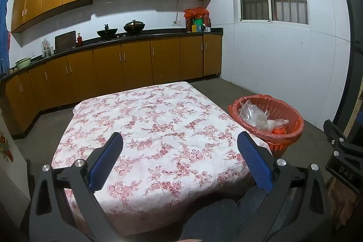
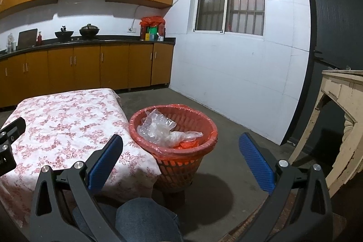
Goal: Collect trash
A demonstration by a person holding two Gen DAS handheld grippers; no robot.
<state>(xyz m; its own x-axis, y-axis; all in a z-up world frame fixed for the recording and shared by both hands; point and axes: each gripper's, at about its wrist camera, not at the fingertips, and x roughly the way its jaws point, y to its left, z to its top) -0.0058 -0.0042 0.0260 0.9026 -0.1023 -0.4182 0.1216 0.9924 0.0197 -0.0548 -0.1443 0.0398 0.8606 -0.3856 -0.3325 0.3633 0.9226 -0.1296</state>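
Tabletop (image 1: 158,119): loose floral cloth, matte, creased; the fingers could snag and drag it.

Basket (image 2: 181,165): orange lattice plastic with a slick liner, standing right of the tabletop; a bump could tip it.

Trash (image 2: 163,126): crinkled clear film inside, light and springy.

Left gripper (image 1: 180,140) and right gripper (image 2: 180,140): fingers spread apart, empty.

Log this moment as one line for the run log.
left gripper: open, empty, over table | right gripper: open, empty, near bin | bin: holds plastic, beside table | table: no trash seen
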